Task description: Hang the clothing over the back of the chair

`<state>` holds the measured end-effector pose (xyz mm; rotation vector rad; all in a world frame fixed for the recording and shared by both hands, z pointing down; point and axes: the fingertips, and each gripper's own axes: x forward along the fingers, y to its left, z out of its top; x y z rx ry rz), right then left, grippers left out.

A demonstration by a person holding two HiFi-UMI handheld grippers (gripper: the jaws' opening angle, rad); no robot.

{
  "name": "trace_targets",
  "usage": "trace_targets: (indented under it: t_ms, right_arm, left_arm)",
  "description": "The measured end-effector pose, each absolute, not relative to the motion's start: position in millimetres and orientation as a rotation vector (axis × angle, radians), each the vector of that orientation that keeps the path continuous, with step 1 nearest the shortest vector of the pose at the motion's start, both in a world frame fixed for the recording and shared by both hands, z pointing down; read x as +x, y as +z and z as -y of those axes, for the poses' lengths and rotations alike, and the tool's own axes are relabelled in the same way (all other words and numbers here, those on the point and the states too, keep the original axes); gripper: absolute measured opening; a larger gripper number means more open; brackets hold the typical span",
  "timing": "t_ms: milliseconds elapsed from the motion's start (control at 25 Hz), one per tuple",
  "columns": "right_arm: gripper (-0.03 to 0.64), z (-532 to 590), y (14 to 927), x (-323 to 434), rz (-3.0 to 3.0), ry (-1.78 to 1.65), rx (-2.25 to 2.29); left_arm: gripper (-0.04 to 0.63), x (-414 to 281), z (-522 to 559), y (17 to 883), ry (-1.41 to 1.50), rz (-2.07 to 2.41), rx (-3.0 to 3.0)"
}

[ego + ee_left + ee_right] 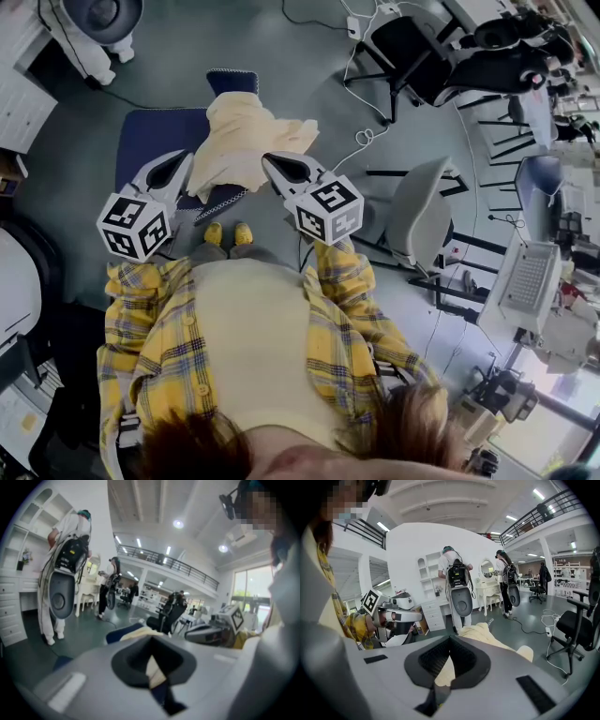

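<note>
Yellow plaid shirt (155, 356) fills the nearest part of the head view. Just beyond it, the left gripper (184, 161) and right gripper (272, 161) are each clenched on an edge of the cream garment (246, 141). Each gripper view shows fabric pinched between closed jaws.

Garment position: heaped on the seat of the blue chair (150, 131), with its far end close to the chair back (232, 82) and not yet draped over it.

Probable faults:
- Each grip takes only a thin fold, so a quick lift could pull the fabric free.
- Uneven raising could bunch the garment to one side and let it slide off the back.
- Pushing against the chair could shift it.

Containers: none in the work area. A white shelf unit (427, 573) stands far off, and its contents are too small to identify.
</note>
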<state>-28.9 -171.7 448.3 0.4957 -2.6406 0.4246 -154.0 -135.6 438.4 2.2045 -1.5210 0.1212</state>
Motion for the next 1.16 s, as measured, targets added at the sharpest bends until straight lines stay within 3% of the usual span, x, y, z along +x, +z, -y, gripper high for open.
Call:
trace_targets:
  t_ms: [1160]
  right_arm:
    - [0.014,179.4,445.6,-26.7,2.613,0.409,0.550]
  left_arm:
    - [0.007,-148.0,142.7,436.0,0.122,1.488,2.214]
